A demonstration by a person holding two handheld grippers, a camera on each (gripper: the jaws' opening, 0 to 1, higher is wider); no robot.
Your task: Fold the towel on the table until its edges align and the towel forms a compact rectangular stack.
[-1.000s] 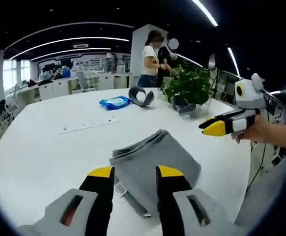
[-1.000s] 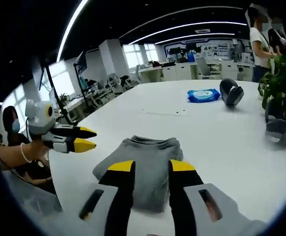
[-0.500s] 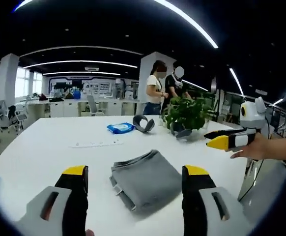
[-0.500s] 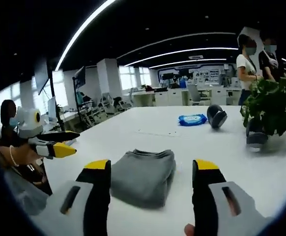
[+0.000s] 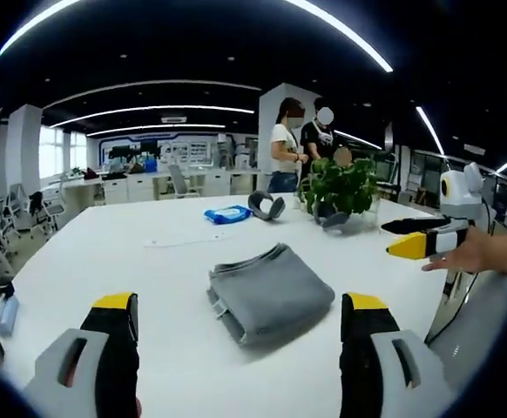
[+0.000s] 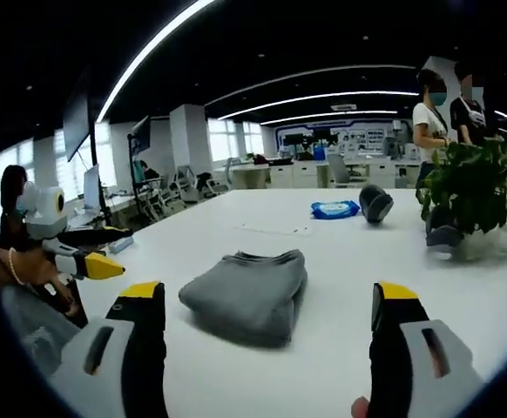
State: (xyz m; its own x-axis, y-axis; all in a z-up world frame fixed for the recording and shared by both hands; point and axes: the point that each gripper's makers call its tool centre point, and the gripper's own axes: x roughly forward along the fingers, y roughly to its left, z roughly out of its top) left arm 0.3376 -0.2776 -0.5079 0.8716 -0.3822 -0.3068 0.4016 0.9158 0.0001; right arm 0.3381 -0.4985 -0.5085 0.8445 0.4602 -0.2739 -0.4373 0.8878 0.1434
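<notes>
A grey towel (image 5: 269, 291) lies folded into a compact rectangular stack on the white table (image 5: 105, 261); it also lies in the right gripper view (image 6: 246, 293). My left gripper (image 5: 240, 306) is open wide, its yellow-tipped jaws well apart, held back from the towel with nothing between them. My right gripper (image 6: 271, 296) is open just as wide on the towel's other side, also holding nothing. In the left gripper view the right gripper (image 5: 417, 240) comes in at the right edge. In the right gripper view the left gripper (image 6: 86, 252) comes in at the left edge.
A potted plant (image 5: 339, 185), a blue wipes pack (image 5: 228, 212) and a grey headset (image 5: 267, 205) sit at the table's far side. A white power strip (image 5: 177, 240) lies behind the towel. Two people (image 5: 301, 144) stand beyond the table. Desks and chairs fill the office behind.
Both grippers have opened from nearly closed to wide and pulled back and up from the towel. The towel stays folded in place on the table.
</notes>
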